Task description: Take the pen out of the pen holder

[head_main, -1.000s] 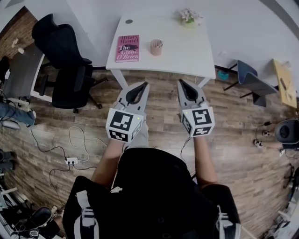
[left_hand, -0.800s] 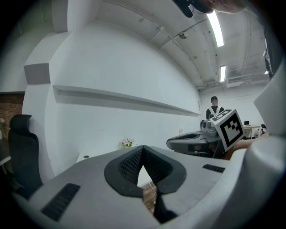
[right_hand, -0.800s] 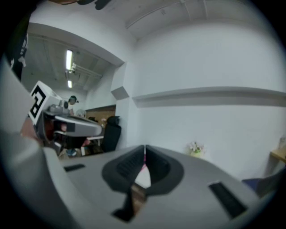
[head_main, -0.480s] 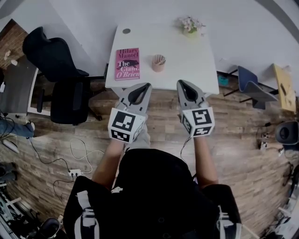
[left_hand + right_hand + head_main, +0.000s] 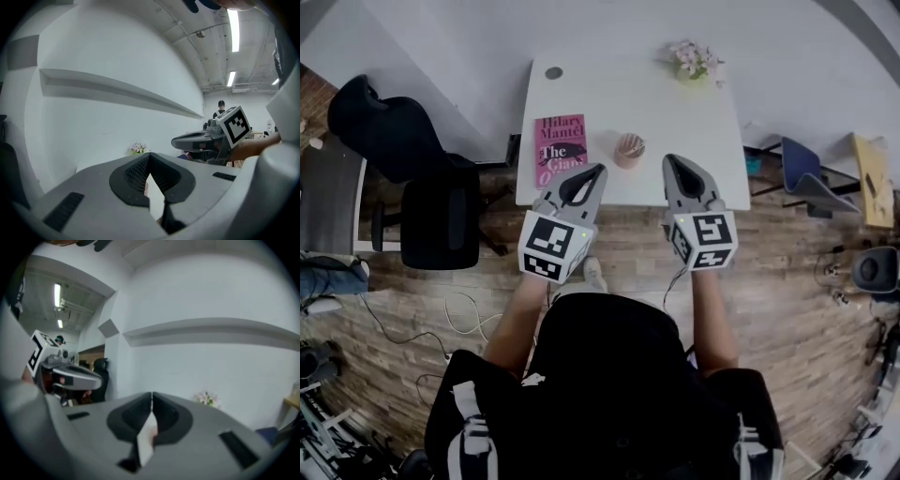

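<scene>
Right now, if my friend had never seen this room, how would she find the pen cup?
Look for the white table by the wall. Near its front edge lies a pink book, and the pen cup stands just to the right of it. It is the only small, round, pinkish cup there; the flowers sit far off at the back corner.

White table [image 5: 619, 103] bears book [image 5: 560, 148], pen holder [image 5: 629, 150], flowers [image 5: 695, 60].
</scene>
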Demonstrator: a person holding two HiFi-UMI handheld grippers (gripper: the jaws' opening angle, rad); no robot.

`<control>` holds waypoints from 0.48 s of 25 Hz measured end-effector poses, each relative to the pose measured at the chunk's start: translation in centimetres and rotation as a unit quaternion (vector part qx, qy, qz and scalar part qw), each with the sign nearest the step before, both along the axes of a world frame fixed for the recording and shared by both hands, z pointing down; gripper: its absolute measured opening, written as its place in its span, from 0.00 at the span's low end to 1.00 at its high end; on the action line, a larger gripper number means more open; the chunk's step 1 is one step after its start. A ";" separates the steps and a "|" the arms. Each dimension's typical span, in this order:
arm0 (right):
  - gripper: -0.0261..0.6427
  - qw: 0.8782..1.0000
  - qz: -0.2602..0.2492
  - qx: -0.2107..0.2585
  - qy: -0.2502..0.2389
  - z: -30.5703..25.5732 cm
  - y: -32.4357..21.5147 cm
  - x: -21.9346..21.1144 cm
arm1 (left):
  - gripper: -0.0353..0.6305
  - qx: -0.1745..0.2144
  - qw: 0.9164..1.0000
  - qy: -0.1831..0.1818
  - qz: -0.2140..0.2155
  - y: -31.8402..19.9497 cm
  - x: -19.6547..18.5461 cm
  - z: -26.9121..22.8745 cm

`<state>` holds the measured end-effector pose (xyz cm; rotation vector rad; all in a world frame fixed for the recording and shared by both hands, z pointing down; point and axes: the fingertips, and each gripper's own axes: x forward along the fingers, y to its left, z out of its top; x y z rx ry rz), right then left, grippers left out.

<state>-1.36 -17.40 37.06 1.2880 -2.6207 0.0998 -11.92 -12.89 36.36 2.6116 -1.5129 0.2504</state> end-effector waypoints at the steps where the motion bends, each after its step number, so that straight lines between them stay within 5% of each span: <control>1: 0.09 1.000 0.004 -0.001 0.001 0.2 -0.6 -0.2 | 0.08 0.000 1.000 -0.006 0.010 -0.6 -0.1 0.3; 12: 0.09 0.998 0.042 -0.036 0.010 3.7 -4.8 1.0 | 0.08 -0.061 0.994 -0.028 0.082 -5.5 2.2 6.1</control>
